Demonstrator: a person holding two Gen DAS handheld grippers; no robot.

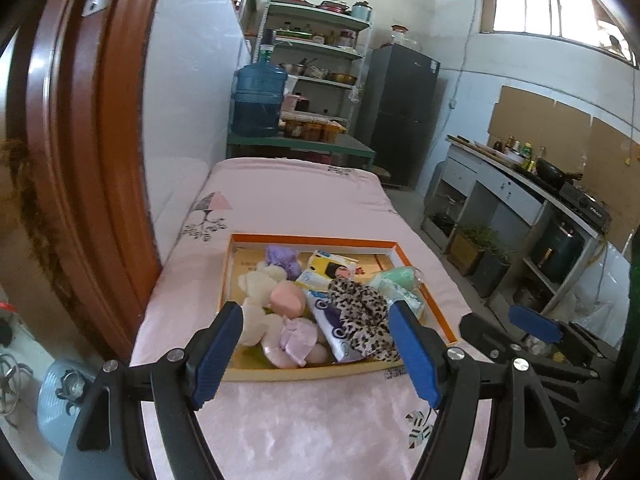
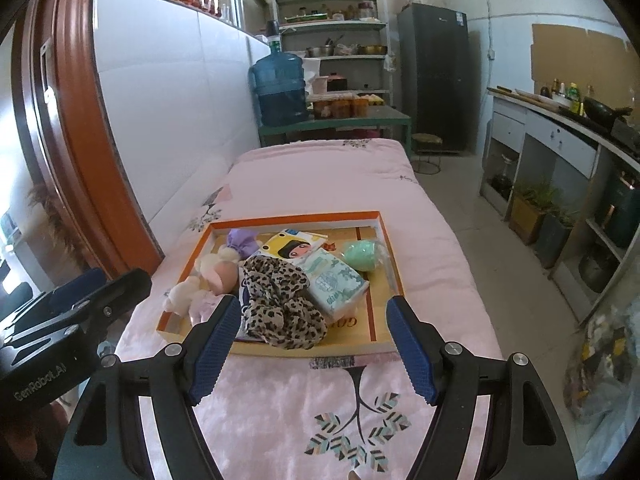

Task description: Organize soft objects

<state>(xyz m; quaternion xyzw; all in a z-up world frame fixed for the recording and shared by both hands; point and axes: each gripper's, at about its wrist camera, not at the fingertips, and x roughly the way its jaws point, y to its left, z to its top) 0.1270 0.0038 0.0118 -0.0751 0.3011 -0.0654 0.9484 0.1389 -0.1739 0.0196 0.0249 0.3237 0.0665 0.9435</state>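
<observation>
An orange-rimmed tray (image 1: 400, 249) (image 2: 387, 240) lies on the pink bed and holds several soft things. Among them are a leopard-print cloth (image 1: 362, 308) (image 2: 280, 300), a purple pouch (image 1: 282, 258) (image 2: 242, 242), a pink round sponge (image 1: 286, 300) (image 2: 222, 276), a cream plush toy (image 1: 258, 280) (image 2: 180, 294), tissue packs (image 1: 332, 268) (image 2: 336, 280) and a mint-green ball (image 1: 394, 276) (image 2: 360, 254). My left gripper (image 1: 316, 348) hangs open over the tray's near edge, nothing between its fingers. My right gripper (image 2: 310, 346) is open too, just short of the tray. The right gripper also shows in the left wrist view at the far right.
The pink quilt (image 2: 320, 176) covers a long bed beside a white wall and a brown door frame (image 1: 72, 160). Beyond the bed stand a blue water jug (image 1: 258, 96), shelves (image 2: 332, 40) and a dark fridge (image 2: 434, 76). A kitchen counter (image 2: 560, 128) runs along the right.
</observation>
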